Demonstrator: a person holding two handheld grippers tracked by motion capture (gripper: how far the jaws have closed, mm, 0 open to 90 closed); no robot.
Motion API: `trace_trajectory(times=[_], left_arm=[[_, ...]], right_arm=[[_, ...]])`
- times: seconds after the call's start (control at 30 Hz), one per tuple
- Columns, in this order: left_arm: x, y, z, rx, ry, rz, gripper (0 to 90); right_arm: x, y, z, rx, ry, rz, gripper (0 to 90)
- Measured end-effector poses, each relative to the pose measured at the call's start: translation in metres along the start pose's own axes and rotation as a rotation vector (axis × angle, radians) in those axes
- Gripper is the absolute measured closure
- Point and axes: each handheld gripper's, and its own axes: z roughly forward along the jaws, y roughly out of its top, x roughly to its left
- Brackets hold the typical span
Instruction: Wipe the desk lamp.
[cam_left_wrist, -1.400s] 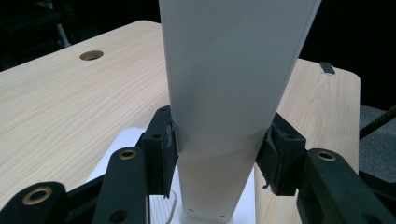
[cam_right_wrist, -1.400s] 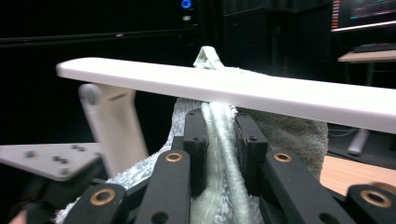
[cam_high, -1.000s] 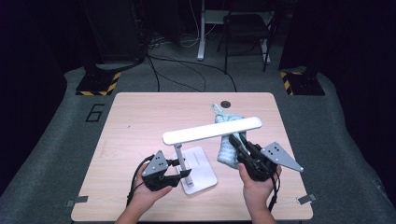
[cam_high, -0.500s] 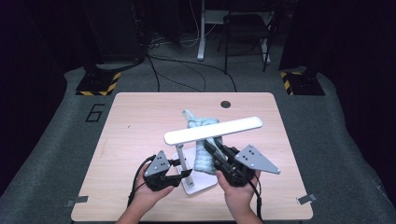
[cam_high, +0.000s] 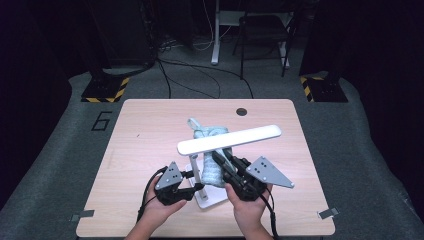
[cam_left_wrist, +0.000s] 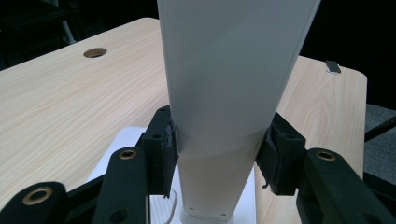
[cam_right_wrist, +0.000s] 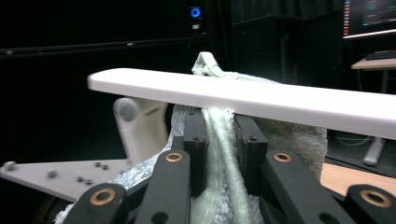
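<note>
Left hand-held gripper (cam_high: 192, 184) sits near the table's near edge, a bit left of centre, clamped on the desk lamp's upright white post (cam_left_wrist: 224, 140). In the left gripper view both pads press the post's two sides, just above the lamp base (cam_high: 207, 199). The base is flat, white, and rests on the table (cam_high: 150, 130) between the two hands.

Right hand-held gripper (cam_high: 220, 162) is just right of the base, jaws closed on a pale green towel (cam_high: 212, 172). In the right gripper view a fold of the cloth is pinched tight between the two black jaws. The bunched rest hangs below the jaws and rises behind them. The grey three-cornered plate on this gripper points toward the table's right edge.

Towel is up against the post, pressed under the lamp's head (cam_high: 230, 139). Its far end (cam_high: 200, 127) pokes out past the head toward the table's centre. Can't tell whether the lower part of the towel touches the table.

Lamp head is a long white bar, running roughly level above both grippers, angled from the post out toward the far right corner.

Farther back: a round cable hole (cam_high: 242, 111) near the far edge, right of centre.
</note>
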Motion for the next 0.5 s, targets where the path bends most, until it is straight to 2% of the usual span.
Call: trace_trajectory(times=[0.13,0.33,0.5], left_arm=[[-0.001,0.0,0.0,0.0,0.006,-0.006,52.8],[-0.001,0.0,0.0,0.002,0.002,-0.009,52.8],[0.0,0.0,-0.001,0.011,-0.005,-0.01,52.8]], right_arm=[[-0.012,-0.002,-0.006,-0.012,-0.047,0.019,77.8],[-0.038,-0.004,-0.019,-0.037,-0.139,0.044,77.8],[-0.059,-0.004,-0.029,-0.038,-0.22,0.027,77.8]])
